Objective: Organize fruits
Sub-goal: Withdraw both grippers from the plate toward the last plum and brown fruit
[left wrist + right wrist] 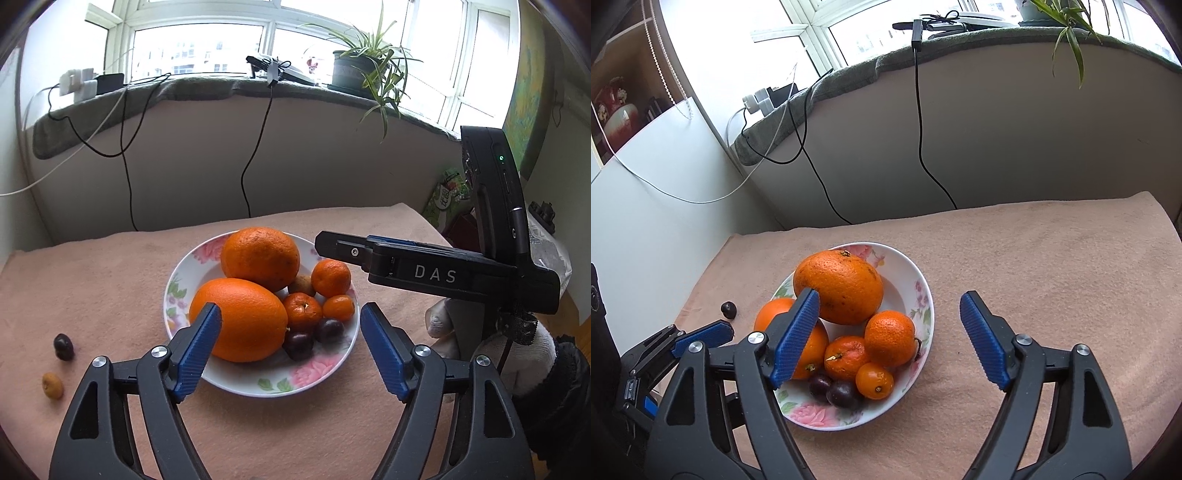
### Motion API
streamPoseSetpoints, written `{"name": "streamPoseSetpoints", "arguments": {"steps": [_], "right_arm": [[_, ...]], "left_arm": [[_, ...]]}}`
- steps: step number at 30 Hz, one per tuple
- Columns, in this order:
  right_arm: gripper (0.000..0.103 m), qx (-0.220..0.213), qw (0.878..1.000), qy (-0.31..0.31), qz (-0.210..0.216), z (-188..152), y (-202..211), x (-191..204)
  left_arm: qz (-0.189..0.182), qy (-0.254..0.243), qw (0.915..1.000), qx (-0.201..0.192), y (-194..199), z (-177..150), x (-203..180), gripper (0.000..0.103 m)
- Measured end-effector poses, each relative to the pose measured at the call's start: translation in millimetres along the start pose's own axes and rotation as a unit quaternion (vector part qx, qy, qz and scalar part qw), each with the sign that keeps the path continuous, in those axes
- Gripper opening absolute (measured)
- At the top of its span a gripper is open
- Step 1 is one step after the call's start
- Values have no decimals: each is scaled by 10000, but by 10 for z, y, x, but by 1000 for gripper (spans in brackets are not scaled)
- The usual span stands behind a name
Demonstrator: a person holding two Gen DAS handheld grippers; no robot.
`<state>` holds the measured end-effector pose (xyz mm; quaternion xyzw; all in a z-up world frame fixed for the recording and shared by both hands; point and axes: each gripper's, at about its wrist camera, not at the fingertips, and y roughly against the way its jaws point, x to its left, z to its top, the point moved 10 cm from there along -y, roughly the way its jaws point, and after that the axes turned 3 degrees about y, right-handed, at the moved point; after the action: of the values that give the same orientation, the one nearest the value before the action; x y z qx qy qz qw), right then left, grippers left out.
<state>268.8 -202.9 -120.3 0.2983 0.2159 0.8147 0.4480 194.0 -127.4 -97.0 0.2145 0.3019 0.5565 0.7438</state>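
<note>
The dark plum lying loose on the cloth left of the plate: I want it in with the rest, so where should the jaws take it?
Grip the dark plum across its round middle, coming from above with the left gripper, whose jaws are open. It lies alone on the cloth, apart from the small yellow-brown fruit, so both sides look free.

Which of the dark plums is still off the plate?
The lone dark plum on the pink cloth left of the plate; the other two sit inside it.

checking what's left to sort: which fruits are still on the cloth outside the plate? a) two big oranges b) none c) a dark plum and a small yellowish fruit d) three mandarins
c: a dark plum and a small yellowish fruit lie on the cloth left of the plate.
</note>
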Motion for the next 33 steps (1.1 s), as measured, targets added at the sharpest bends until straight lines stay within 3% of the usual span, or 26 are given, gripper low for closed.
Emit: {"name": "streamPoseSetpoints", "arguments": {"steps": [18, 33], "right_arm": [[81, -264, 9994, -193, 69, -48, 119, 63], [81, -168, 9998, 137, 46, -32, 166, 406]], "left_arm": [[111, 138, 9998, -54, 136, -60, 129, 78], [178, 240, 9994, -194, 325, -102, 269, 78]]}}
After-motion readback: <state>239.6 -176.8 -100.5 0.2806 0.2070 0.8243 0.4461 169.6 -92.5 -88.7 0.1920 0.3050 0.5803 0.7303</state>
